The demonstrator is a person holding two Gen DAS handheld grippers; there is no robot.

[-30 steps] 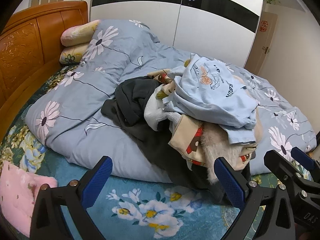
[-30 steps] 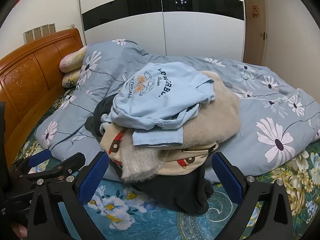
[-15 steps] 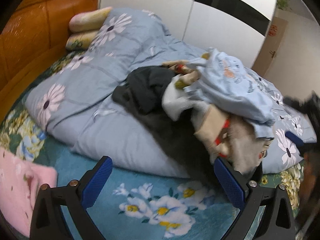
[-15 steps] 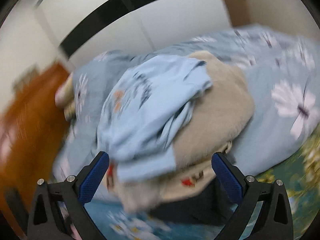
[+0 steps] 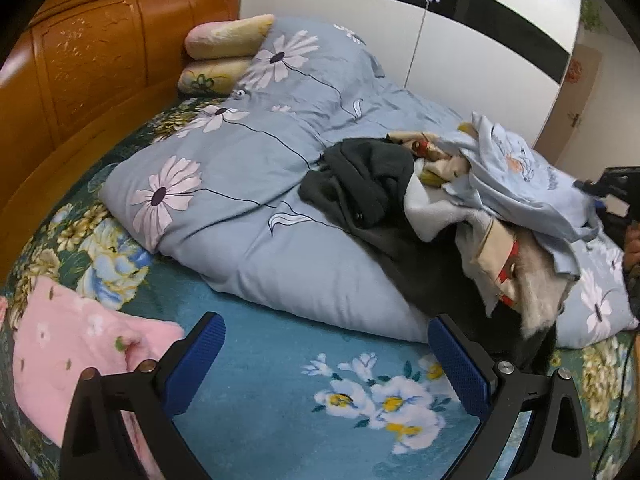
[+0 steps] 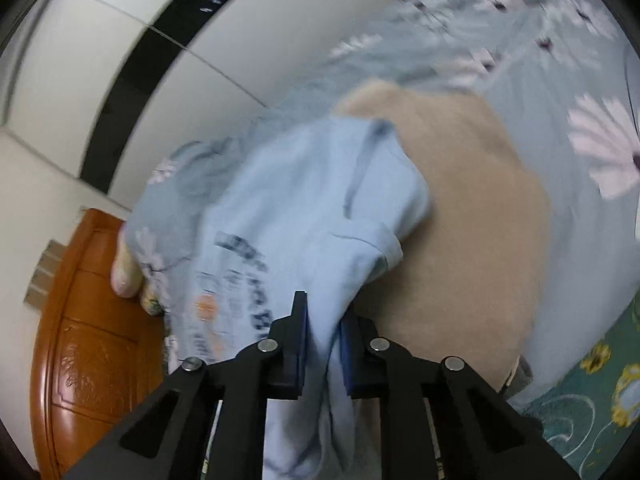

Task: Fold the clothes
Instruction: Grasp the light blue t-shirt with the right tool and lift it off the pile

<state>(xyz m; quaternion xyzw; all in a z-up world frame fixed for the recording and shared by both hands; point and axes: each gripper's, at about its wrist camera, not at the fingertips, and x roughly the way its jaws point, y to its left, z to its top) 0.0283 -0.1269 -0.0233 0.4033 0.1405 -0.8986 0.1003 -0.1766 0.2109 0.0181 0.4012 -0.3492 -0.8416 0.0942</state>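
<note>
Fingers of my right gripper (image 6: pixel 323 322) have just been closing and now pinch the light blue T-shirt (image 6: pixel 312 216) atop the clothes pile (image 5: pixel 460 216) on the bed; motion blur smears its print. My left gripper (image 5: pixel 326 354) hangs spread, empty.

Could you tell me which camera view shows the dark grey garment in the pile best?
The left wrist view: the dark grey garment lies in plain sight on the quilt. In the right wrist view it cannot be made out.
</note>
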